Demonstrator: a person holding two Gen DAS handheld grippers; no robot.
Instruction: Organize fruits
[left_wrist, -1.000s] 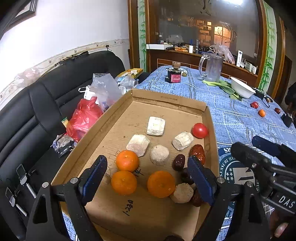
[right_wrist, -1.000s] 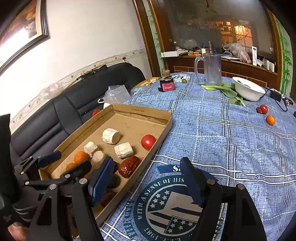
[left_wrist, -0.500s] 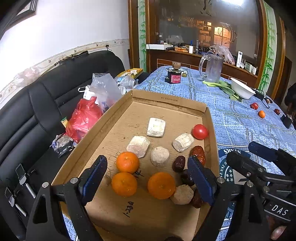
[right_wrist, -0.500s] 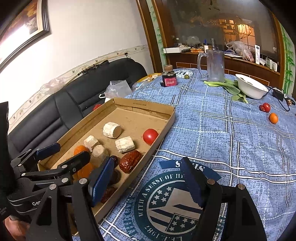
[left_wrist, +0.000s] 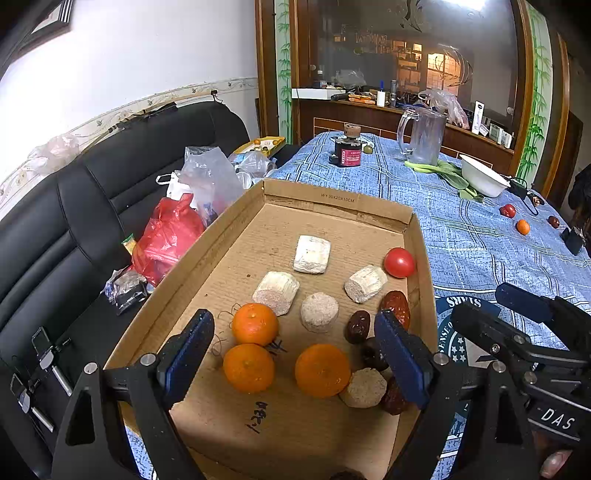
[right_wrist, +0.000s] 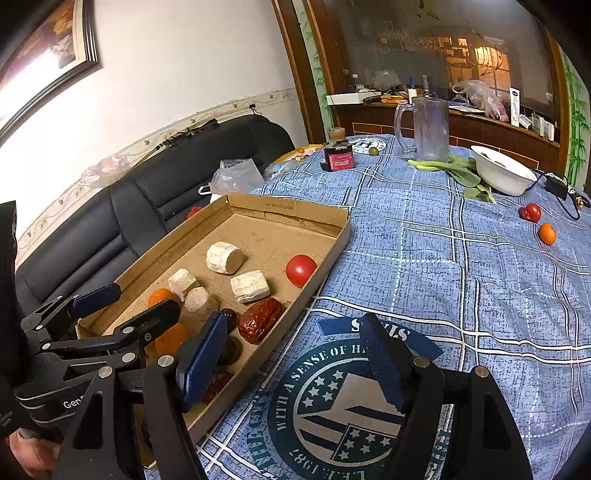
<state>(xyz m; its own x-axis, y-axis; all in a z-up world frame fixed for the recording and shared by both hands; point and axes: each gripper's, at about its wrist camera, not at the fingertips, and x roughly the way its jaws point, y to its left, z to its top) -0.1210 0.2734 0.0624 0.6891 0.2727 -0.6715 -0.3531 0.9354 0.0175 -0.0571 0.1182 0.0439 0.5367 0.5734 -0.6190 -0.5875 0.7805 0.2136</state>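
A shallow cardboard tray (left_wrist: 338, 201) lies at the left edge of a blue-clothed table. It holds three oranges (left_wrist: 255, 323), a tomato (left_wrist: 399, 262), several pale chunks (left_wrist: 312, 254) and dark red dates (left_wrist: 396, 308). My left gripper (left_wrist: 293, 325) hangs open over the tray's near end, with nothing between its fingers. Just right of the tray (right_wrist: 288, 208), my right gripper (right_wrist: 293, 325) is open and empty above the printed emblem on the cloth. At the far right of the table lie a loose small orange (right_wrist: 547, 233) and a red fruit (right_wrist: 532, 212).
At the back of the table stand a glass mug (right_wrist: 430, 125), a dark jar (right_wrist: 338, 155), a white bowl (right_wrist: 502, 177) and leafy greens (right_wrist: 461, 170). A black sofa (left_wrist: 74, 221) with plastic bags (left_wrist: 170, 236) runs along the tray's left side.
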